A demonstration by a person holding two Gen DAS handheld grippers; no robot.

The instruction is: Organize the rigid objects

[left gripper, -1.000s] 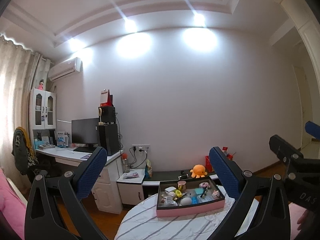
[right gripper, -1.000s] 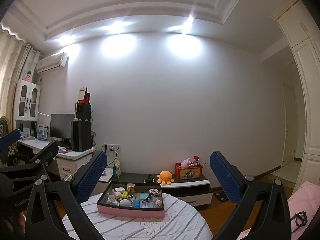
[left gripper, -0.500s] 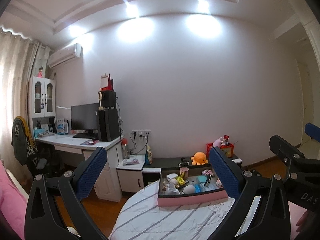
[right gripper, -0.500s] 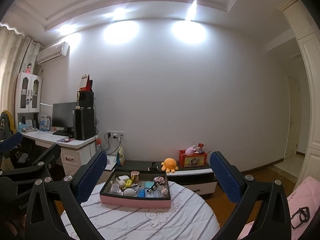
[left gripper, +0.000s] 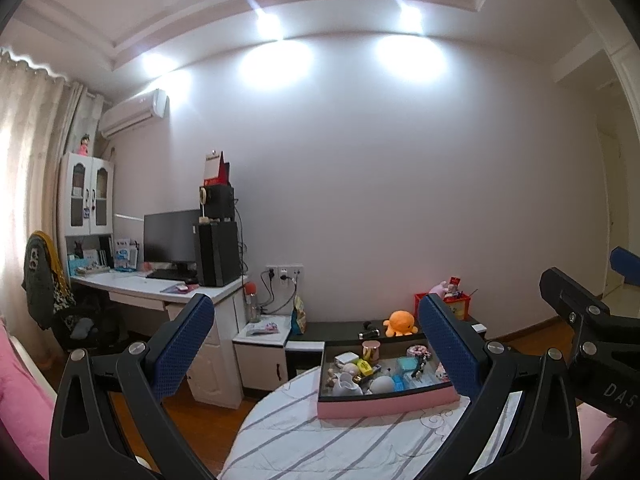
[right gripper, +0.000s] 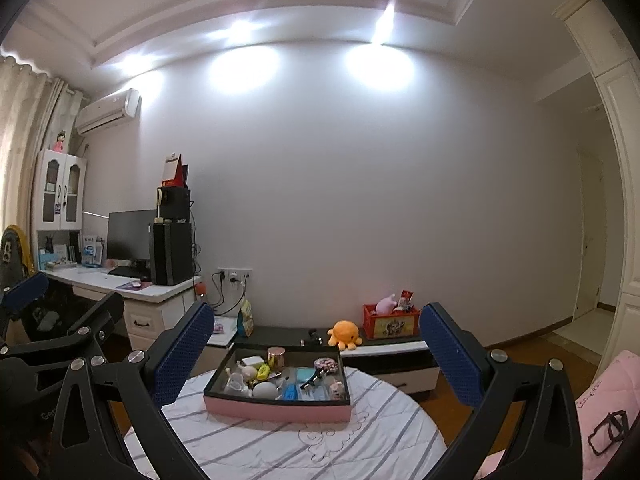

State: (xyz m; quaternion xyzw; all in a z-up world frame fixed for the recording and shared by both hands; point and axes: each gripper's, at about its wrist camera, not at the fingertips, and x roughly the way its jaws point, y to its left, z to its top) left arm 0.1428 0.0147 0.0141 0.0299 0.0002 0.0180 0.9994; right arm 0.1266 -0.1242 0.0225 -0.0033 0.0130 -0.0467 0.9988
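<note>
A pink box (right gripper: 276, 406) with a dark inside sits on a round table with a striped white cloth (right gripper: 288, 440). It holds several small things, among them a copper cup (right gripper: 276, 356), a white egg-shaped item (right gripper: 265, 390) and a teal item (right gripper: 304, 373). My right gripper (right gripper: 316, 344) is open, held well short of the box, nothing between its fingers. My left gripper (left gripper: 316, 344) is open too, with the same box (left gripper: 384, 402) behind its right finger. Each gripper shows at the edge of the other's view.
Behind the table runs a low black-and-white cabinet (right gripper: 384, 350) with an orange plush octopus (right gripper: 346, 334) and a red toy crate (right gripper: 390, 320). A desk with a monitor and a speaker (left gripper: 218, 254) stands at the left. Pink bedding (right gripper: 600, 408) lies at the right.
Both views have tilted down and come a little nearer, so the table and the box sit higher and larger in frame. Both grippers stay open.
</note>
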